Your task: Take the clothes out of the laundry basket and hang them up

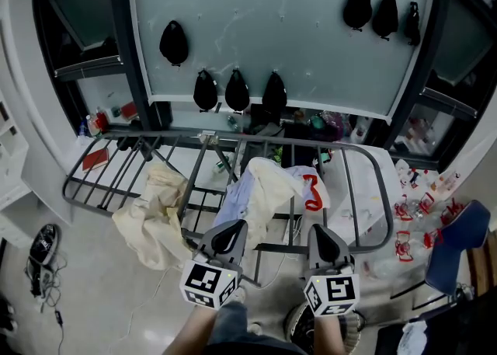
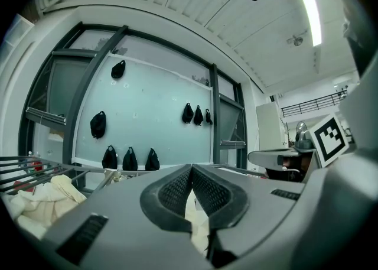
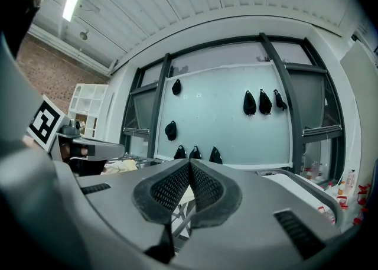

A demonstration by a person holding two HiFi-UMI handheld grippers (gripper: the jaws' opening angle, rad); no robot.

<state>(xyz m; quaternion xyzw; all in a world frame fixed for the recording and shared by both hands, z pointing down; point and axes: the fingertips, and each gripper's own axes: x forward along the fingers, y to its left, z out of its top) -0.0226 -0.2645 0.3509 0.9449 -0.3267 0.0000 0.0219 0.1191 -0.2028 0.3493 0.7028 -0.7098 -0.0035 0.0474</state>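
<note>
I'm holding the left gripper and right gripper shut and empty at six o'clock, while beyond them a cream cloth garment at nine and a white red-printed garment at twelve are draping over the grey metal drying rack.

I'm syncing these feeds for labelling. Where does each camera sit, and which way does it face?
Head view: on the person's head, looking steeply down at the drying rack and draped clothes; shows left claw, right claw, both shut, and forearms.
Left gripper view: on the left claw, looking along its shut jaws, facing wall panel and ceiling; right claw's cube at right.
Right gripper view: on the right claw, facing the same wall; left claw's cube at left.
Shared: black bags on the wall panel, all three.
</note>
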